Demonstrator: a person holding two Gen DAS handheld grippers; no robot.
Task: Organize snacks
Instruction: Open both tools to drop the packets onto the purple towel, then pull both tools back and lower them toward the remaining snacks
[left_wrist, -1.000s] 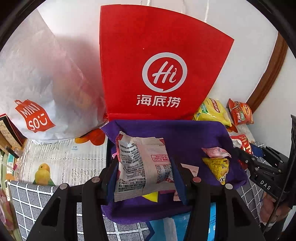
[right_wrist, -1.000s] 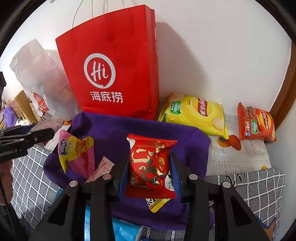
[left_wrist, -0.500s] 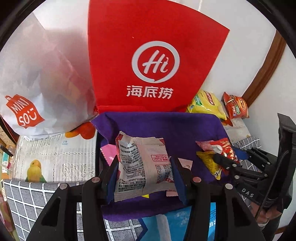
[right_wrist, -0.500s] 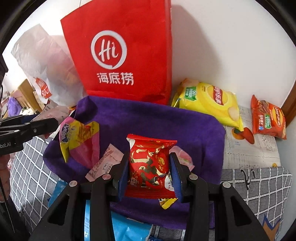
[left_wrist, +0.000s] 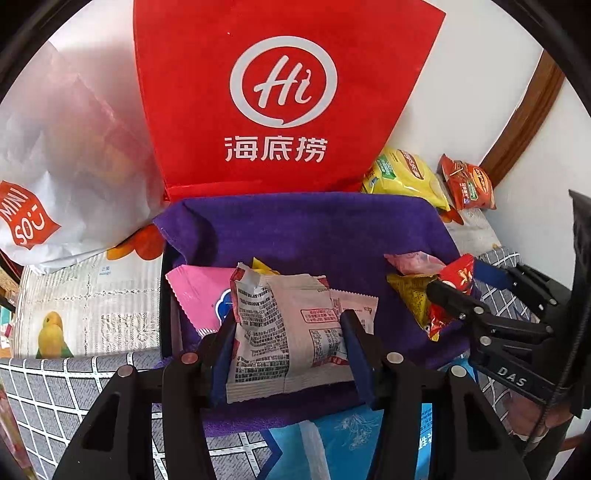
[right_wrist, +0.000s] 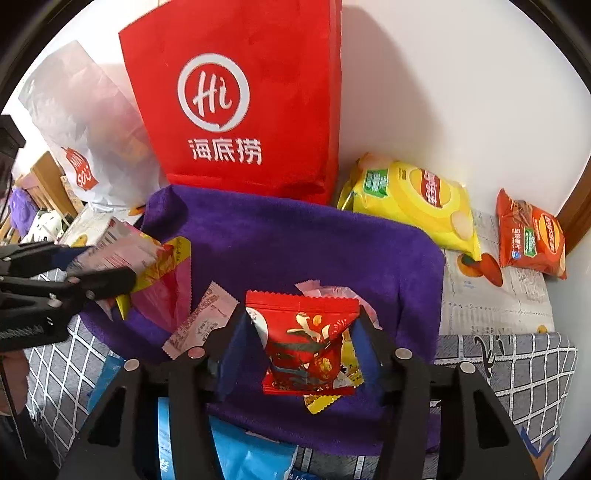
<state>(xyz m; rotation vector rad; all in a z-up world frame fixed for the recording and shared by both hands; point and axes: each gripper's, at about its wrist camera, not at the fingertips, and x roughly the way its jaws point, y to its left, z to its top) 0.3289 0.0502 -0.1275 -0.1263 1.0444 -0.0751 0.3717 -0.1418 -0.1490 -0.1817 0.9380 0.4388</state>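
A purple cloth is spread in front of me with several small snack packets on it. My left gripper is shut on a pale packet with black print, held just above the cloth's near left part. Beneath that packet lies a pink packet. My right gripper hangs over the cloth's near right part and its jaws are opening. A red packet sits tilted between them, clear of the left pad. A yellow packet and a pink one lie under it.
A red paper bag and a white plastic bag stand against the wall behind the cloth. A yellow chips bag and an orange chips bag lie at the right. A blue package lies at the cloth's near edge.
My right gripper's jaws have parted and the red packet has tipped loose between them. My left gripper has sunk closer to the cloth, still gripping the pale packet.
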